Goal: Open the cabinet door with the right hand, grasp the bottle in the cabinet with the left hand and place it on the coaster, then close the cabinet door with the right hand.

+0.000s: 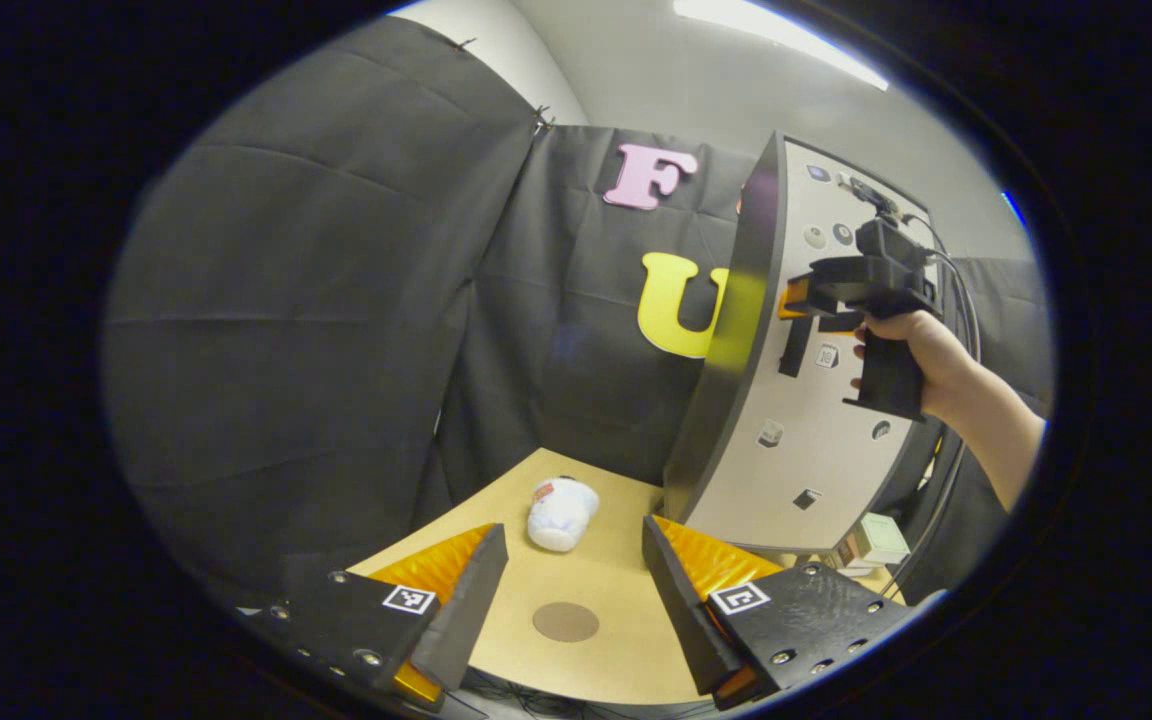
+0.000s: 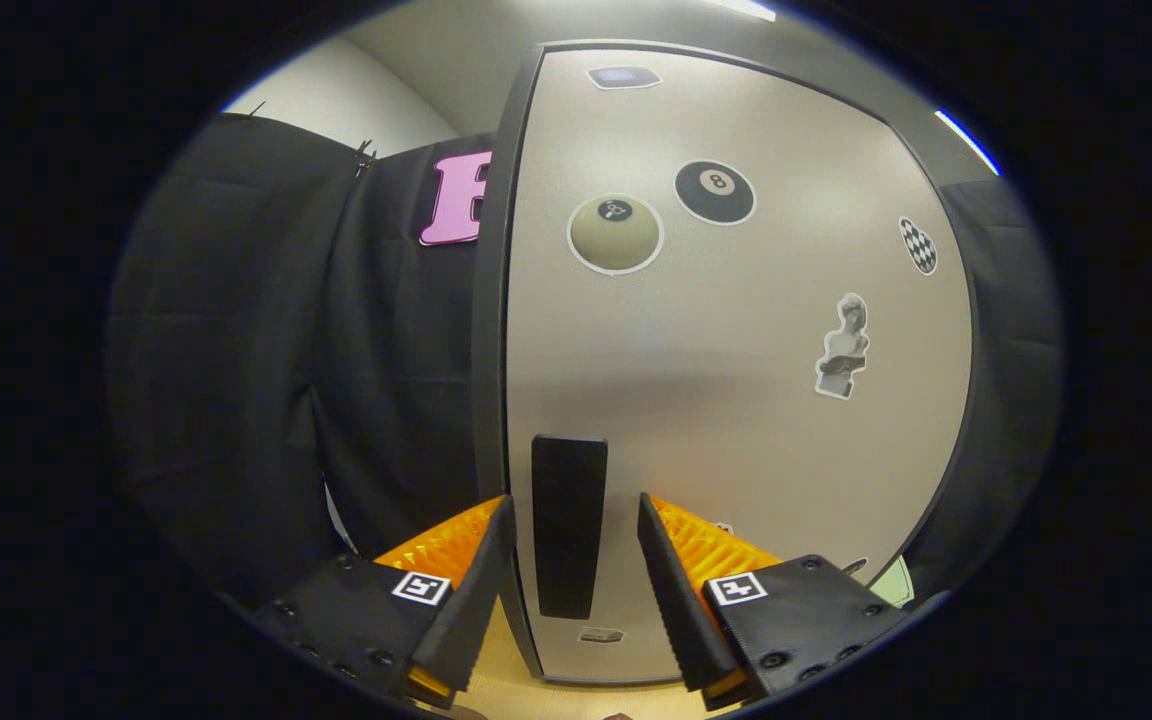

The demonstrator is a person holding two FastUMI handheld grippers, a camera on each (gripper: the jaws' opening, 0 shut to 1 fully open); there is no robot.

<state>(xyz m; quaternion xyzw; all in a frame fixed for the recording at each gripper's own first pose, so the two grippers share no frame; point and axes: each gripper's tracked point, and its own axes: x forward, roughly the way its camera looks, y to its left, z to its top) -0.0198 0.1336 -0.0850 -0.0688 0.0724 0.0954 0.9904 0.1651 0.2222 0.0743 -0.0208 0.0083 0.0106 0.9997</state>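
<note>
With the door (image 2: 736, 380) shut and the bottle hidden behind it, the right gripper (image 2: 570, 545) straddles the handle (image 2: 568, 525) wide open, so closing off-centre could slip; the left gripper (image 1: 574, 570) waits open above the bench's (image 1: 616, 640) front-edge coaster (image 1: 565, 621).

**Pale Door, Dark Trim**

A light grey cabinet door (image 2: 736, 400), edged in dark grey, is showing a black handle (image 2: 569, 525) and stickers: a black eight-ball (image 2: 715, 192), a cream ball (image 2: 615, 233) and a black-and-white checkered oval (image 2: 918, 245). A tan wooden table (image 1: 616, 570) is carrying a brown round coaster (image 1: 565, 621) and a white plush toy (image 1: 562, 512).
</note>
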